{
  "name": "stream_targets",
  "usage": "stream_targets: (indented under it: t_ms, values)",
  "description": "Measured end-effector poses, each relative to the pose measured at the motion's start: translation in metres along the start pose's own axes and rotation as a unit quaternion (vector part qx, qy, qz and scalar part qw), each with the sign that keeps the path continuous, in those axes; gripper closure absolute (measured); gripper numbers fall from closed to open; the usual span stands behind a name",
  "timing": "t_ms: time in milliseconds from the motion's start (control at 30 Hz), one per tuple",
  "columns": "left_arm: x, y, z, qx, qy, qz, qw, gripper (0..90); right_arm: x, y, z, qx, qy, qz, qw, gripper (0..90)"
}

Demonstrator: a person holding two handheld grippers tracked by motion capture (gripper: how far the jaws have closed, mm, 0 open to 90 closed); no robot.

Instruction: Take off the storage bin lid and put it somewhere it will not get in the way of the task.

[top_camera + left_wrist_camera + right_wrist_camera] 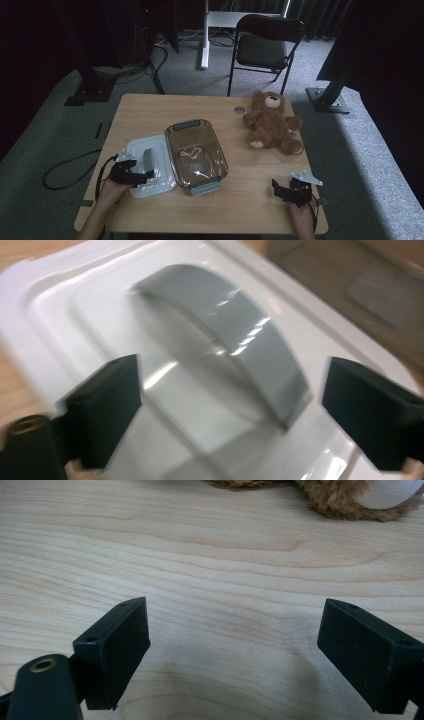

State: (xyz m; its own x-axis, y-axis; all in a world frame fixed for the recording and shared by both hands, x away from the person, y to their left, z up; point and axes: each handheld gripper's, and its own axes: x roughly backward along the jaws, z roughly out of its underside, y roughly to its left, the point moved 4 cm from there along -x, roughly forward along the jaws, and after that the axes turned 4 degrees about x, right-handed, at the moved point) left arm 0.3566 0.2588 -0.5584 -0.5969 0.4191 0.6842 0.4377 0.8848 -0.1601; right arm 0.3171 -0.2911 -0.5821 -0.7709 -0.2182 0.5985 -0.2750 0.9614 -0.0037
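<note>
Beside clear tub point(196, 153), glossy white lid point(150, 365), curved grey handle point(230, 335)

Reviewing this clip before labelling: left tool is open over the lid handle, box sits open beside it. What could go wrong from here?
1. The left tool stands open around the grey handle without touching it; closing off-centre could slip off the glossy curve.
2. The lid lies against the clear box; dragging it might shove the box.
3. The teddy bear lies close to the box; a swung lid could clip it.
</note>
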Motion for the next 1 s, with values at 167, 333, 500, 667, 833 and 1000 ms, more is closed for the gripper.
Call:
stream_targets:
  t_ms: [167, 333, 500, 667, 833, 1000]
  values:
    - [0.01, 0.005, 0.002, 0.017, -0.017, -0.025, 0.9994, 9.2, 0.0, 0.0, 0.0, 0.0, 0.0, 0.0, 1.0, 12.6]
    - [0.021, 0.012, 0.007, 0.042, -0.03, -0.035, 0.9981, 0.5, 0.0, 0.0, 0.0, 0.0, 0.0, 0.0, 1.0, 12.6]
    - [0.03, 0.015, 0.013, 0.051, -0.041, -0.05, 0.9966, 0.5, 0.0, 0.0, 0.0, -0.001, 0.0, 0.001, 1.0, 12.6]
    - [0.035, 0.025, 0.022, 0.061, -0.039, -0.061, 0.9955, 0.5, 0.0, -0.001, 0.0, -0.002, 0.002, -0.003, 1.0, 12.6]
    - [0.039, 0.032, 0.031, 0.071, -0.039, -0.073, 0.9941, 0.6, -0.002, -0.002, 0.0, -0.004, 0.006, -0.004, 1.0, 12.6]
    - [0.043, 0.035, 0.038, 0.067, -0.036, -0.08, 0.9939, 0.6, -0.002, 0.001, 0.0, 0.009, 0.013, 0.012, 0.9998, 14.3]
